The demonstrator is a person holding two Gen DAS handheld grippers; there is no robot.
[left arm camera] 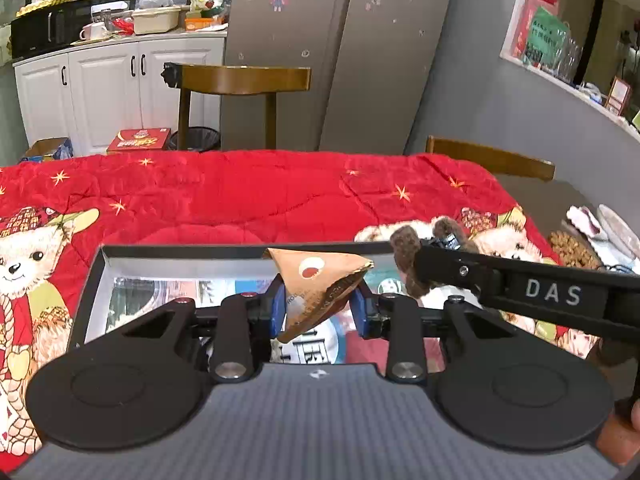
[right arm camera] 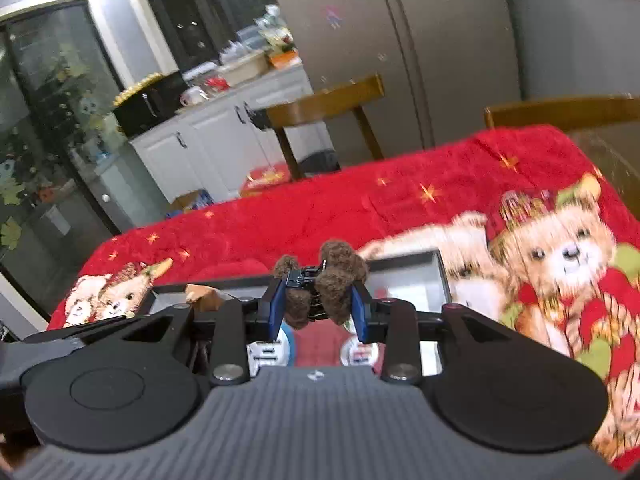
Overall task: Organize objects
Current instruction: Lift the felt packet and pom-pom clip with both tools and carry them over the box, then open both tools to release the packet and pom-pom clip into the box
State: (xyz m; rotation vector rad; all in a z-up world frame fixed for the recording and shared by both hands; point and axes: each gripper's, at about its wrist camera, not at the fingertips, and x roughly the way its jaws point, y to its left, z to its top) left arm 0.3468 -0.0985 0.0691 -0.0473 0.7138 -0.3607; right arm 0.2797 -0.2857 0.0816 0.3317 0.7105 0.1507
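Observation:
My left gripper [left arm camera: 320, 307] is shut on a brown and tan snack packet [left arm camera: 320, 284], held just above an open black box [left arm camera: 90, 280] that has printed items lying inside. My right gripper [right arm camera: 319, 304] is shut on a fuzzy brown hair claw clip [right arm camera: 328, 280] over the same box [right arm camera: 440, 268]. In the left wrist view the right gripper's black arm marked DAS reaches in from the right, with the fuzzy clip [left arm camera: 404, 248] at its tip. The packet [right arm camera: 204, 296] shows at the left in the right wrist view.
The box sits on a table under a red quilted cover with bear prints [left arm camera: 240, 196]. Two wooden chairs [left arm camera: 244, 80] [left arm camera: 492, 158] stand beyond the far edge. White cabinets [left arm camera: 108, 84] and a grey fridge [left arm camera: 340, 52] are behind. Snacks and cloth [left arm camera: 572, 244] lie at the right.

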